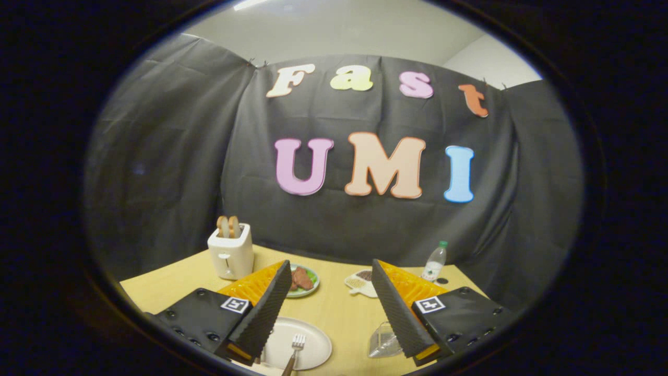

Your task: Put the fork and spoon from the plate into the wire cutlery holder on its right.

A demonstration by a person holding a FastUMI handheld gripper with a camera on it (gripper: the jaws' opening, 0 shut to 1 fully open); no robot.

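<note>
A white plate (308, 342) lies on the wooden table, low between my two fingers and closer to the left one. A fork (295, 349) rests on it, tines pointing away from me, handle running toward me. The left finger (263, 313) hides part of the plate, and I cannot make out the spoon. The wire cutlery holder (384, 340) stands to the plate's right, partly behind the right finger (399, 313). My gripper (331, 271) hovers above the table, open, with nothing between its fingers.
Beyond the fingers, a white toaster (231, 253) with toast stands at the back left. A green plate with brownish food (302, 280) and a small white dish (361, 282) sit mid-table. A clear plastic bottle (434, 262) stands at the back right.
</note>
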